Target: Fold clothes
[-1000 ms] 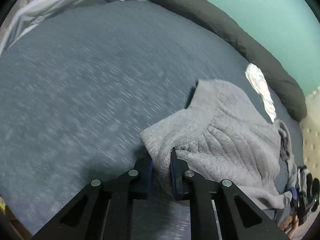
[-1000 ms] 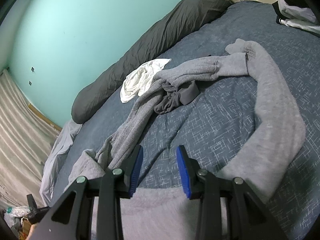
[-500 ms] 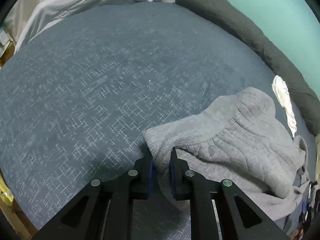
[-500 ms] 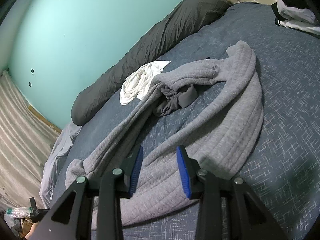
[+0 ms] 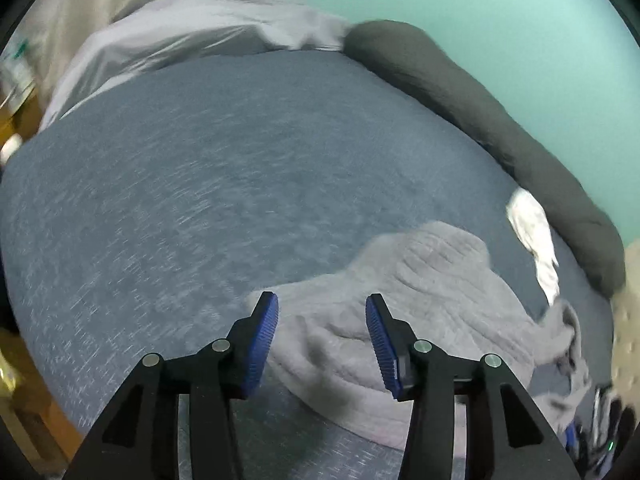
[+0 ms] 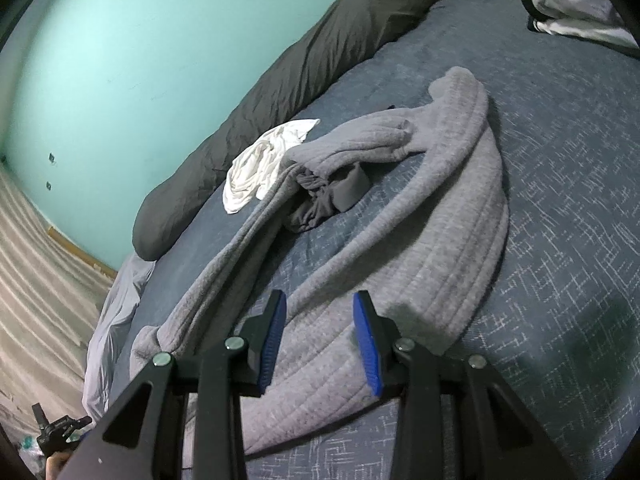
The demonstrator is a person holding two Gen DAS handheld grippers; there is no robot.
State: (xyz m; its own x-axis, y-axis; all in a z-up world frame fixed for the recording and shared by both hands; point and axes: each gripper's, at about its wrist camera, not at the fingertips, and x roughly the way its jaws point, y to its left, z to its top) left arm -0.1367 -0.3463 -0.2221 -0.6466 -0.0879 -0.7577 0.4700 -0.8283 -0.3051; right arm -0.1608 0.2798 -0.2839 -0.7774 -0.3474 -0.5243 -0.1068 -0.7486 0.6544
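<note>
A grey quilted sweatshirt [image 5: 432,304] lies rumpled on the blue bedspread [image 5: 208,184]. My left gripper [image 5: 322,334] hangs open just above its near edge, blue pads apart, nothing between them. In the right wrist view the same sweatshirt [image 6: 452,240] stretches across the bed, one sleeve running back toward the far side. My right gripper [image 6: 320,334] is open over its near hem, holding nothing. A small dark grey garment [image 6: 328,196] lies bunched beside the sleeve.
A white garment [image 6: 264,160] lies by the long dark bolster [image 6: 288,68] along the teal wall. Black-and-white clothes [image 6: 580,20] sit at the far right near the tufted headboard. A pale sheet [image 5: 168,36] hangs off the bed's far end.
My left gripper, shut on the sweatshirt's edge half a second ago, has opened and let it drop onto the bed. The right gripper stays open above the hem.
</note>
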